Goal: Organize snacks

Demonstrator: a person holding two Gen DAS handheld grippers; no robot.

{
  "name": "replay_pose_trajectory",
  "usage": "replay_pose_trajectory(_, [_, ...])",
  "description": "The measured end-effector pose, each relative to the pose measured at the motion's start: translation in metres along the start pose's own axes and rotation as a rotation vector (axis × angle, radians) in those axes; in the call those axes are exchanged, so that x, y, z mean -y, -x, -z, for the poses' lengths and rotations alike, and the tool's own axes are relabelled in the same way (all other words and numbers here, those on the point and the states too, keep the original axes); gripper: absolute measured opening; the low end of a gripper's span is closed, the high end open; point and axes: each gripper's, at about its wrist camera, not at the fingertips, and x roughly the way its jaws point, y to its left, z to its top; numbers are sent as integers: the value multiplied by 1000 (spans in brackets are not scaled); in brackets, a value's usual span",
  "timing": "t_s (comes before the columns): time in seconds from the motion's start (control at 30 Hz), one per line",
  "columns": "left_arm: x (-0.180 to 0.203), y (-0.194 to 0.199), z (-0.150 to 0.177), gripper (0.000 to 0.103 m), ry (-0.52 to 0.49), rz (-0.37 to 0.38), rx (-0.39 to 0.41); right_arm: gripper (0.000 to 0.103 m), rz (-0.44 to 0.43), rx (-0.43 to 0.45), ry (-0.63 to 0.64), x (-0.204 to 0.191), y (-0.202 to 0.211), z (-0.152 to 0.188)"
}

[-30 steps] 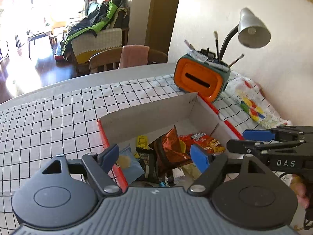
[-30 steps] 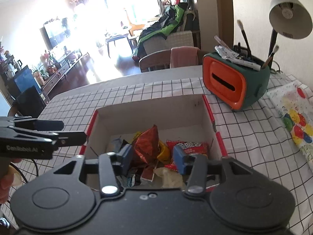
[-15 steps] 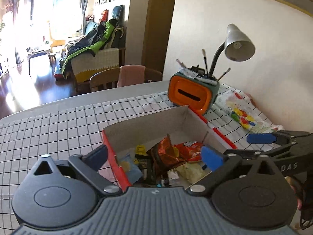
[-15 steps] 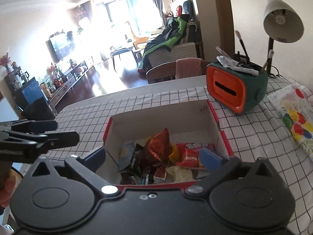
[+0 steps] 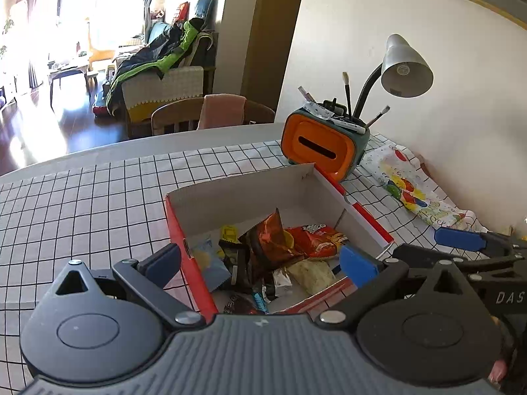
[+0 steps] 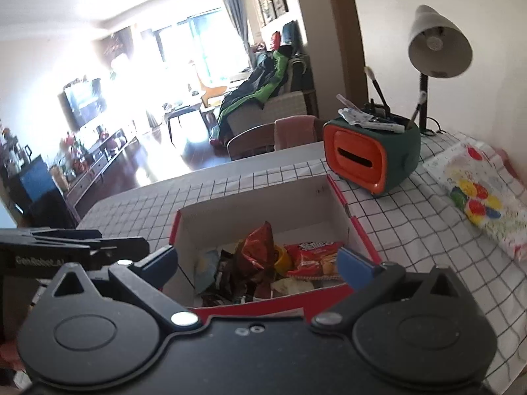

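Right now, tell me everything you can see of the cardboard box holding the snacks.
The cardboard box is a shallow open-topped tray, red outside and plain white inside, apparently thin card. It sits flat on the checked tablecloth, just in front of the orange holder. Crumpled snack packets are heaped at its near end; the far end is bare. Neither gripper appears to touch it.

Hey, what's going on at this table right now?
A person holds two grippers over a red and white box of snack packets on a checked tablecloth. The left gripper and right gripper are both wide open and hold nothing. The snacks lie jumbled in the box.
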Motion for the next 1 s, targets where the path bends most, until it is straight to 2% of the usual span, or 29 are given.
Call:
replay_pose_trajectory(0.23, [4, -1, 2, 103, -13, 2, -10, 103, 44, -9, -28, -2, -1, 4])
replay_pose_trajectory(0.43, [1, -6, 3, 103, 0, -7, -36, 103, 38, -20, -19, -6, -2, 6])
replay_pose_trajectory(1.0, [2, -3, 1, 103, -7, -11, -36, 103, 28, -23, -46, -5, -2, 7])
